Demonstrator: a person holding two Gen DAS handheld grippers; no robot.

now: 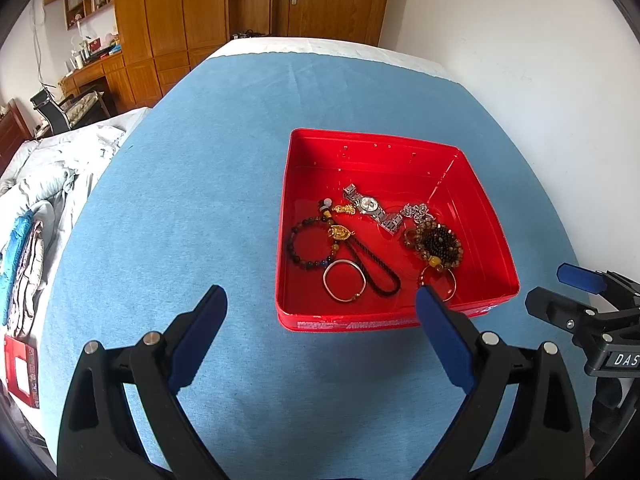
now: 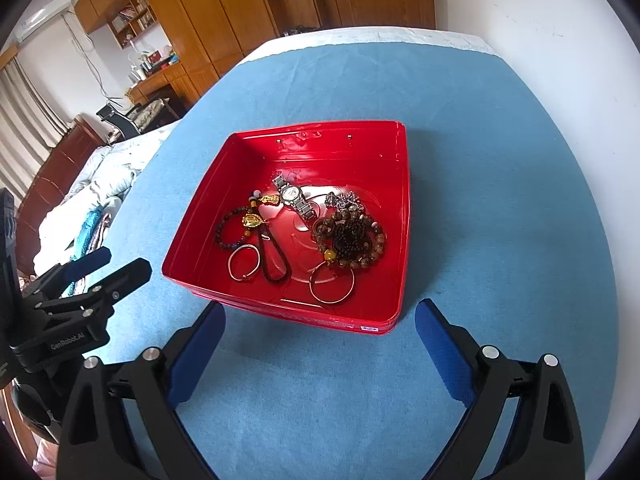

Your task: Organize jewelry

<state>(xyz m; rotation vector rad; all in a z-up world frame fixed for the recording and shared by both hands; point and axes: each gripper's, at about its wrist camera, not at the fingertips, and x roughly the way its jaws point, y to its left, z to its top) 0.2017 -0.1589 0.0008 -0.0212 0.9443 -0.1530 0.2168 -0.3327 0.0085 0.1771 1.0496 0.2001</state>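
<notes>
Both tools hang spread and empty over the blue counter (image 1: 192, 184). Just beyond the left tool (image 1: 322, 302), its right finger overlapping the near wall, sits the red tray (image 1: 492, 216); from the right tool (image 2: 320, 314) it lies straight ahead. Inside lie a silver watch (image 2: 294, 196), bangles (image 2: 244, 262) and a bead heap (image 2: 352, 240) too tangled to separate. In the left view the right tool is cut off at the edge.

Glossy red box (image 2: 200, 248) of smooth plastic or lacquered metal, polished metal watch (image 2: 294, 196), shiny metal bangles (image 2: 243, 263), matt blue cloth on desk (image 2: 320, 380), varnished wood cabinets (image 2: 208, 4).
</notes>
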